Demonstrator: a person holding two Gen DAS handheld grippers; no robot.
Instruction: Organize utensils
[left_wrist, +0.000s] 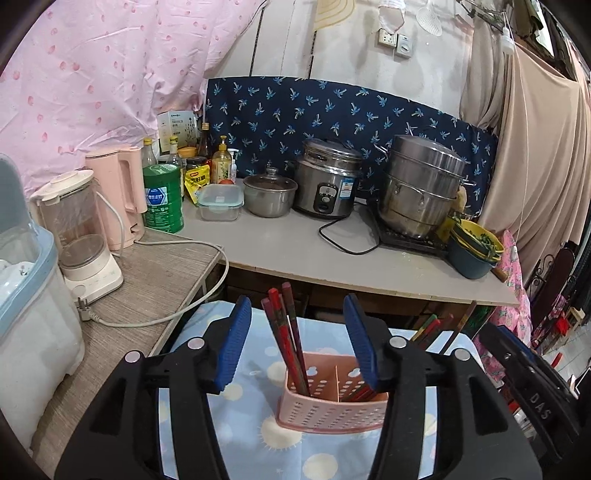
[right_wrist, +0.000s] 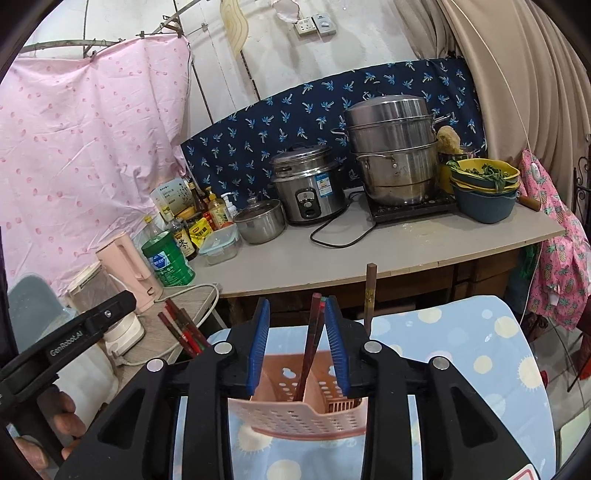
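A pink perforated utensil holder (left_wrist: 332, 406) (right_wrist: 295, 413) with two compartments stands on a blue sun-print cloth (left_wrist: 240, 424). Red chopsticks (left_wrist: 286, 332) stand in its left compartment, between the pads of my left gripper (left_wrist: 299, 343), which is open and touches none of them. More chopsticks (left_wrist: 430, 330) lean out of the right compartment. In the right wrist view my right gripper (right_wrist: 297, 347) is open by a narrow gap. Dark red chopsticks (right_wrist: 312, 339) stand in that gap, close to the right pad and clear of the left one. A brown chopstick (right_wrist: 370, 295) stands just right of it.
Behind the cloth runs a grey counter (left_wrist: 295, 251) with a rice cooker (left_wrist: 327, 181), a steamer pot (left_wrist: 421, 184), a small lidded pot (left_wrist: 269, 194), bottles and a green tin (left_wrist: 163, 197). A blender (left_wrist: 79, 229) and pink kettle (left_wrist: 118, 195) stand left; a hand (right_wrist: 62, 417) holds the left gripper.
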